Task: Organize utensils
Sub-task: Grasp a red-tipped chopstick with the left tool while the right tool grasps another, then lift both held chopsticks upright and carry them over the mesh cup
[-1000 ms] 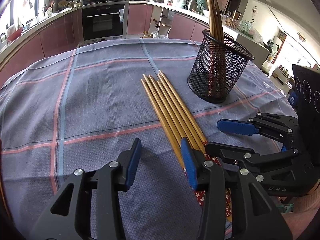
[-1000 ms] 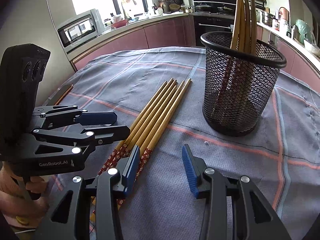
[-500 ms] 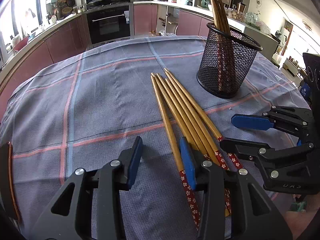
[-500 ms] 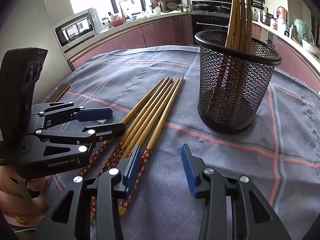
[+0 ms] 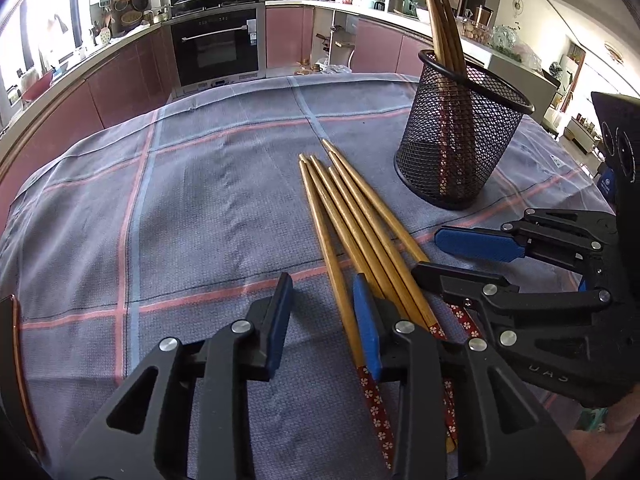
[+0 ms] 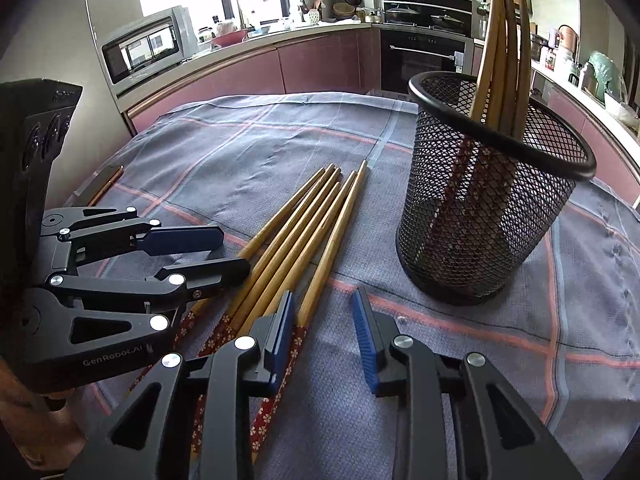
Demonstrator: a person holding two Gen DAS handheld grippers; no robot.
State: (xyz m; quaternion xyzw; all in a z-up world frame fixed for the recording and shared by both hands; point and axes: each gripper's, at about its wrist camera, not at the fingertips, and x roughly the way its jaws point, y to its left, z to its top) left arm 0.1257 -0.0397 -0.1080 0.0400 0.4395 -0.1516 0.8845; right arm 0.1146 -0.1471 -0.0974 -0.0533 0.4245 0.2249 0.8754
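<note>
Several loose bamboo chopsticks (image 5: 352, 232) with red flowered ends lie side by side on the checked cloth. A black mesh holder (image 5: 452, 152) stands upright behind them, with more chopsticks (image 5: 440, 20) leaning in it. My left gripper (image 5: 322, 322) is low over the red ends. Its jaws are closing, with the leftmost chopstick just inside the right pad and the left pad apart from it. My right gripper (image 6: 324, 324) is closing around the rightmost chopstick (image 6: 320, 268), which lies next to its left pad. The holder (image 6: 480, 220) stands just beyond it. Each gripper appears in the other's view, the right gripper (image 5: 428, 256) and the left gripper (image 6: 234, 252).
A grey-blue cloth (image 5: 200, 200) with pink and blue stripes covers the table. A thin copper-edged object (image 6: 104, 184) lies at the table's left edge. A person's hand (image 6: 40, 420) holds the left gripper. Kitchen counters, an oven (image 5: 218, 48) and a microwave (image 6: 144, 48) stand behind.
Both pairs of jaws have narrowed. The outer chopsticks have parted slightly from the bundle, and each now lies inside a gripper's jaws. The holder has not moved.
</note>
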